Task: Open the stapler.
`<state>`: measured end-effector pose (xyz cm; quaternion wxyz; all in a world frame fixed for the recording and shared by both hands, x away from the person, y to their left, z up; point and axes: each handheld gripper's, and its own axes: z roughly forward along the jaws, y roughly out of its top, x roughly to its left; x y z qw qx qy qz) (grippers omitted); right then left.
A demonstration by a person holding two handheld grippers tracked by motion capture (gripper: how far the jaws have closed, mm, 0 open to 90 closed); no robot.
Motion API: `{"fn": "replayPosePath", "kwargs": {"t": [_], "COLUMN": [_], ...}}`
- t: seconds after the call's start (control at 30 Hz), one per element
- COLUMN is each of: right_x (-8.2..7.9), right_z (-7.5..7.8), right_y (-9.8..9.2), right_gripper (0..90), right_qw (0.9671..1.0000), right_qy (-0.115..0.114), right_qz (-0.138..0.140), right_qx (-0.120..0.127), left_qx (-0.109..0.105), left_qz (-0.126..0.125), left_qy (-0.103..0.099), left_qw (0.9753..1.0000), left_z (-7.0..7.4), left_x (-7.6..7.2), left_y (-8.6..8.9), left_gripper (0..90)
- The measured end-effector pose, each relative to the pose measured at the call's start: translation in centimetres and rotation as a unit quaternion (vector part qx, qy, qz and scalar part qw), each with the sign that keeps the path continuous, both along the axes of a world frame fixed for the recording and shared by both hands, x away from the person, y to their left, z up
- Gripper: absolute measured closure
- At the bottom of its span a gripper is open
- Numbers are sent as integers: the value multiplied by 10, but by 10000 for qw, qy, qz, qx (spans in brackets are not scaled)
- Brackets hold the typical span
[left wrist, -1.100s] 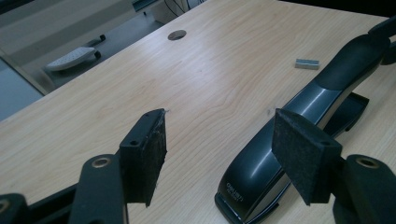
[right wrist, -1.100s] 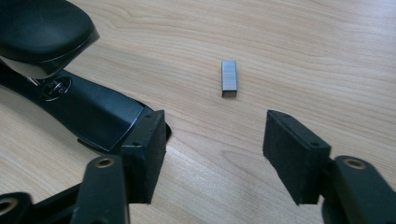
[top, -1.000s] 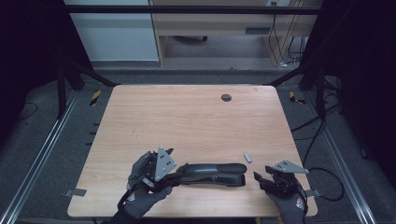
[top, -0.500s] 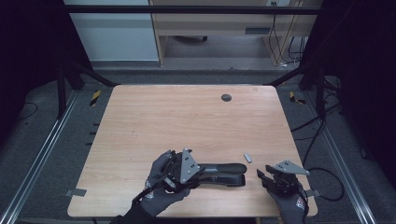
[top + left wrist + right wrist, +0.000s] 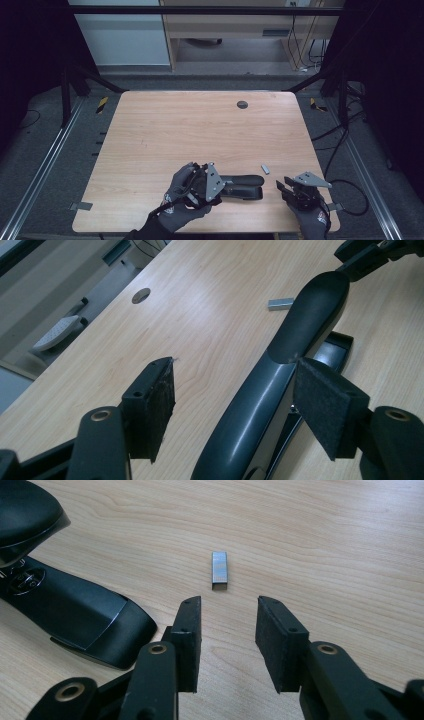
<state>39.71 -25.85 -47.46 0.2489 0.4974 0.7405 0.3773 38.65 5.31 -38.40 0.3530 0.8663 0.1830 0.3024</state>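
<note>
A black stapler (image 5: 242,185) lies near the table's front edge with its top arm (image 5: 285,365) lifted off the base (image 5: 80,607). My left gripper (image 5: 220,187) is open around the stapler's rear. The arm passes between the pads (image 5: 157,402), close to the right one and apart from the left. A small silver strip of staples (image 5: 265,169) lies flat just right of the stapler's nose. My right gripper (image 5: 283,186) stands open, a short way in front of the staple strip (image 5: 219,570), with nothing between its fingers (image 5: 187,635).
A round dark cable hole (image 5: 242,104) sits in the wooden table (image 5: 165,130) near its far edge. Metal rails run along both sides of the table. A desk and cables stand beyond the far edge.
My left gripper has moved right along the table and turned, so its jaws now straddle the stapler's rear. The right gripper, stapler and staple strip have stayed put.
</note>
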Motion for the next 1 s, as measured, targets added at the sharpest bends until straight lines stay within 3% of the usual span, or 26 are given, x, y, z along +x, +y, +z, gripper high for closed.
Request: {"fn": "replayPosePath", "kwargs": {"t": [0.2,0.33,1.0], "right_x": [1,1,0], "right_z": [0,0,0], "right_y": [0,0,-1], "right_gripper": [629,623,621], "right_qw": [10000,10000,10000], "right_qy": [5,2,41], "right_qz": [21,13,-39], "right_qx": [-17,-28,58], "left_qx": [93,280,643], "left_qz": [-97,-199,-417], "left_qy": [-7,-70,-216], "left_qw": [9999,9994,9968], "left_z": [-3,-4,-16], "left_x": [-1,-2,-4], "left_y": [-10,-17,-40], "left_gripper": [325,318,296]}}
